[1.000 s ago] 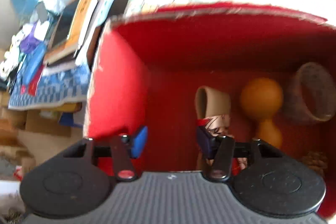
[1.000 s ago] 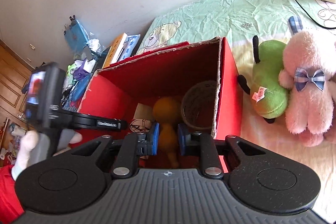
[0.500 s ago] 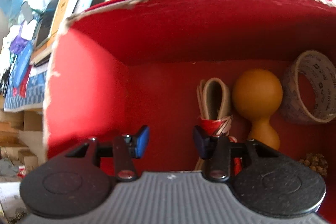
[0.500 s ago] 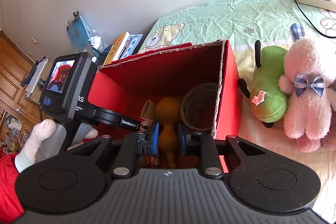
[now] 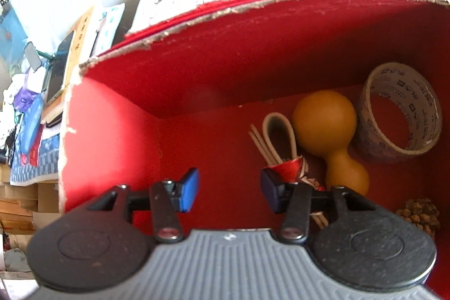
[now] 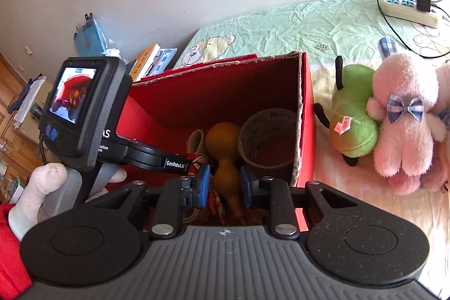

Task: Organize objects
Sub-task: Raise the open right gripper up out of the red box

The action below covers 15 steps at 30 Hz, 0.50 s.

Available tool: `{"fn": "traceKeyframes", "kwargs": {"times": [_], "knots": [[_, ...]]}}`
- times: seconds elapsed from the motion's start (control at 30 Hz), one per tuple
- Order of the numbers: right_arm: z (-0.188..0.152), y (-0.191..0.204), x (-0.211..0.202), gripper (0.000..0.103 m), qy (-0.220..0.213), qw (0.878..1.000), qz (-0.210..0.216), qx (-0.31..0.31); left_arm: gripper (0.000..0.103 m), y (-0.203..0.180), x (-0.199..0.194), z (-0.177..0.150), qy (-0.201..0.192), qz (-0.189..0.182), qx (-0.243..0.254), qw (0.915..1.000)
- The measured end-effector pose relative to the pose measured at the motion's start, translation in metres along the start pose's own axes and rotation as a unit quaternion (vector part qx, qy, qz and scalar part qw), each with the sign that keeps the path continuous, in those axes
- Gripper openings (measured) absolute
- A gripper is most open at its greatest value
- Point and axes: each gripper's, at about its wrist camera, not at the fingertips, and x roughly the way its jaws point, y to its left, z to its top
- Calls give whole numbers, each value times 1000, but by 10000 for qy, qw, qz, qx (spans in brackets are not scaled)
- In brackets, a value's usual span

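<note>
A red cardboard box [image 5: 118, 137] [image 6: 306, 114] stands open on the bed. Inside lie an orange gourd [image 5: 326, 120] [image 6: 222, 151], a roll of tape [image 5: 399, 111] [image 6: 267, 142], a beige looped strap with sticks in a red wrapper [image 5: 278, 137] and a pine cone [image 5: 419, 215]. My left gripper [image 5: 229, 189] is open and empty above the box floor, left of the strap. My right gripper [image 6: 225, 187] is open and empty, hovering over the box's near edge with the gourd seen between its fingers.
A green plush [image 6: 351, 117] and a pink plush [image 6: 402, 117] lie on the bed right of the box. A power strip [image 6: 407, 7] with a cable sits at the far right. Books and clutter [image 5: 64, 66] stand left of the box.
The left gripper has risen and pulled back from the strap bundle, so more of the box interior shows. The right gripper has lifted slightly and its fingers have opened a little.
</note>
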Motion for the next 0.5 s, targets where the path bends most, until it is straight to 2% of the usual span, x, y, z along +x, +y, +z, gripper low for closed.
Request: {"fn": "traceKeyframes", "kwargs": {"times": [0.17, 0.37, 0.47, 0.5], "knots": [[-5, 12, -5, 26, -119, 9995, -274, -56, 72, 5, -22, -10, -482, 141, 274, 9984], [-6, 25, -4, 27, -127, 9992, -363, 86, 72, 25, -41, -24, -783, 27, 235, 9966], [-9, 32, -1, 29, -148, 9988, -459, 106, 72, 17, -56, -38, -920, 27, 241, 9955], [-10, 36, 0, 33, -158, 9986, -494, 96, 72, 16, -60, -40, -952, 13, 236, 9952]]}}
